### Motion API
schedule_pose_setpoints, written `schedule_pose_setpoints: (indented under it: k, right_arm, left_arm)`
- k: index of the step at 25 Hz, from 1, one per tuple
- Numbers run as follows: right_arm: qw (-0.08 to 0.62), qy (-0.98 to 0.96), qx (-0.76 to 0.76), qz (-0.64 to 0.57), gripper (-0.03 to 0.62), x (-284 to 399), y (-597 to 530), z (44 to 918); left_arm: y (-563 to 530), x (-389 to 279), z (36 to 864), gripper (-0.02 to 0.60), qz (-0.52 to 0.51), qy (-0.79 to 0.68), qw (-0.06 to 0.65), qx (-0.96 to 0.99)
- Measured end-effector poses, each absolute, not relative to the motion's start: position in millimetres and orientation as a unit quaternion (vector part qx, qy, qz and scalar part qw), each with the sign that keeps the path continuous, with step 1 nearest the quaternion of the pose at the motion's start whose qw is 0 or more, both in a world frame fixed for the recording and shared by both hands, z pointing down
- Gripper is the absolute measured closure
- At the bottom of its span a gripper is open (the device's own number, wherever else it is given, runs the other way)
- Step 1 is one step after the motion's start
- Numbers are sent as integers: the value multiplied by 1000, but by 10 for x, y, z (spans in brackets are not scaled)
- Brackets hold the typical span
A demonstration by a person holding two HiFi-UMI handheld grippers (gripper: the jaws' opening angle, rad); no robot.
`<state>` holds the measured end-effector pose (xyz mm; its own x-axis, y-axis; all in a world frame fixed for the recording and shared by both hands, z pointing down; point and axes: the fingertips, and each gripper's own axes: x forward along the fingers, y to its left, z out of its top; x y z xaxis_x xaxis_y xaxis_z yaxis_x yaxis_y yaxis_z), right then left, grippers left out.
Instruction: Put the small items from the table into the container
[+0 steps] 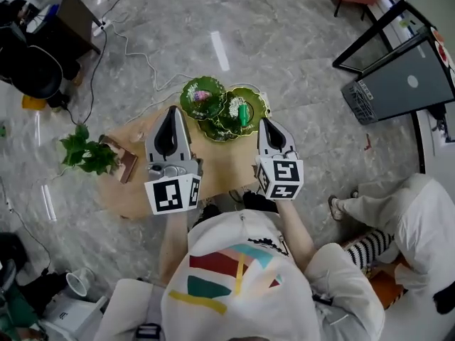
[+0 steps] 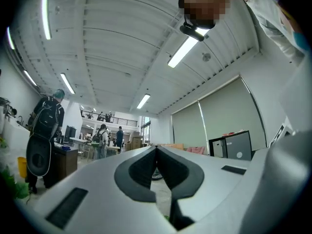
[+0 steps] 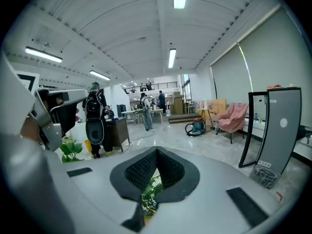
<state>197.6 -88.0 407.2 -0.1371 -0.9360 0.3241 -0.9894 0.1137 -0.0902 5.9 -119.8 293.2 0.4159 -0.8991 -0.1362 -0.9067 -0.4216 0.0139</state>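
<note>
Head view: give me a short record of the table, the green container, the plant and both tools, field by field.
table: wooden top, seen from above
container: green glass dishes clustered at the far edge, small items already inside
plant: leafy, at the table's left side
left tool: shut, nothing held, above the table
right tool: shut, nothing held, tip near the container in this view
</note>
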Motion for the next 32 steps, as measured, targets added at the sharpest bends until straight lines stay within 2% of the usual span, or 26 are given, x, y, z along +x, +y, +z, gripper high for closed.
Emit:
schedule_pose_setpoints:
  k: [7, 32]
  right_arm:
    - [62, -738, 664, 99, 582, 2027, -900, 3645]
    - [79, -755, 645, 89, 582, 1842, -902, 3667]
  left_arm:
    - [-1155, 108, 2629, 574, 81, 519, 61, -848]
    - [-1062, -162, 2616, 574, 97, 549, 57, -828]
